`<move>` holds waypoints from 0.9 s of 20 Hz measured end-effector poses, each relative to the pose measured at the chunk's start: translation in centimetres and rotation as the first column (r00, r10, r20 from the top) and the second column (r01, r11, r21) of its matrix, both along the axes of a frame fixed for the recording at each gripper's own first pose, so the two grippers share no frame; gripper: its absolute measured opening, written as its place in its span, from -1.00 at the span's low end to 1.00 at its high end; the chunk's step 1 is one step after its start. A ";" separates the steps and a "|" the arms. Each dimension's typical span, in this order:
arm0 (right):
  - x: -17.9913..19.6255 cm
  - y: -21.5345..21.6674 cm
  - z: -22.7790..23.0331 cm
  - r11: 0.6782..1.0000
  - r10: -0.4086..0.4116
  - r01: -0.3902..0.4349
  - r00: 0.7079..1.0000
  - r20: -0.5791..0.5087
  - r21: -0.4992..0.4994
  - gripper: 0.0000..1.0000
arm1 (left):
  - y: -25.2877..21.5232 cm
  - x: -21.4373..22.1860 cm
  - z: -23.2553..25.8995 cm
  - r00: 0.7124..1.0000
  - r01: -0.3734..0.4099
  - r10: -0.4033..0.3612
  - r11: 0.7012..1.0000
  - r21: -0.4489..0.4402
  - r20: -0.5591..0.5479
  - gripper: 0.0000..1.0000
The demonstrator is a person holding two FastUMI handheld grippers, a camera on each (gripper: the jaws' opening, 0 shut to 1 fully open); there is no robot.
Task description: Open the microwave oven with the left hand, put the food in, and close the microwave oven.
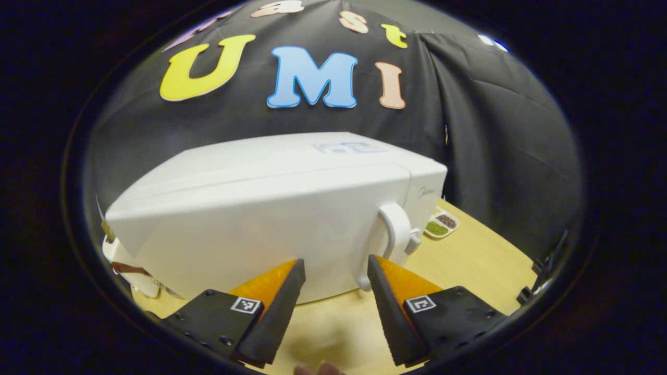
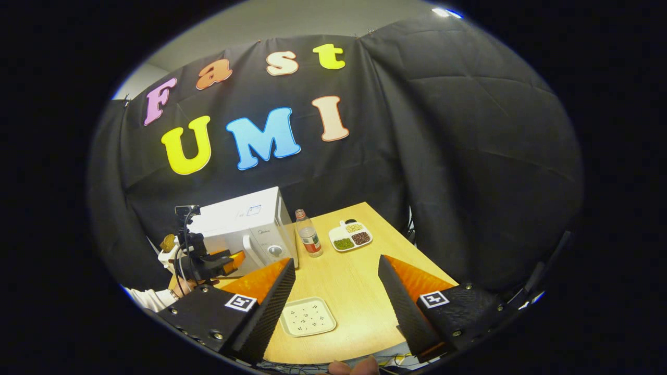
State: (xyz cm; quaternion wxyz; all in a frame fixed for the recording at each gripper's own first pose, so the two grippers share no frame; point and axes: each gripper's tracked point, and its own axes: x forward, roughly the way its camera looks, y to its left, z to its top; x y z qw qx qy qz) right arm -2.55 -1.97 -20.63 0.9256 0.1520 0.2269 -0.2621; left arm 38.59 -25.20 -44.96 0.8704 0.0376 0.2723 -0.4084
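Standing off to the side, a lot of the microwave (image 1: pixel 271 208) is hard to read from the left gripper view: it's so close that its left end gets cut off at the edge, and there's some white thing with a brown bit (image 1: pixel 127 265) tucked behind that corner that I can't identify. The left gripper (image 1: pixel 333 273) has its fingers spread apart with nothing between them, hovering just in front of the closed door, near the white handle (image 1: pixel 393 232). The right gripper view sits way further back and fills in the rest: the whole microwave on the far-left part of the wooden table (image 2: pixel 354 297), a clear bottle (image 2: pixel 309 239) standing just beside its right side, and a divided dish of grains (image 2: pixel 350 236) beyond that. You also get the left gripper from outside, held by a hand in a white sleeve (image 2: pixel 151 298) right at the microwave's front. The right gripper (image 2: pixel 336 278) is wide open too, hanging over a pale speckled tray (image 2: pixel 307 316) near the table's front edge. Whether there's actual food on that tray, I can't make out.
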 end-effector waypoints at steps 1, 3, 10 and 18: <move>-0.7 -0.3 0.6 1.000 -0.008 0.008 1.000 0.007 -0.007 0.95 | -0.2 -1.1 1.2 1.000 0.010 -0.010 1.000 -0.009 0.008 0.70; -2.0 -1.0 2.2 0.999 -0.014 0.015 1.000 0.021 -0.047 0.96 | 0.0 -3.9 5.0 1.000 0.018 -0.016 0.999 -0.050 0.024 0.70; -2.1 -2.8 7.4 0.983 0.091 -0.073 0.991 0.099 -0.170 0.96 | 5.2 -14.0 18.9 0.998 -0.063 0.065 0.964 -0.258 0.000 0.84; -4.5 -4.4 14.7 0.950 0.276 -0.235 0.940 0.202 -0.207 0.95 | 8.4 -24.0 37.6 0.964 -0.194 0.241 0.927 -0.322 0.115 0.82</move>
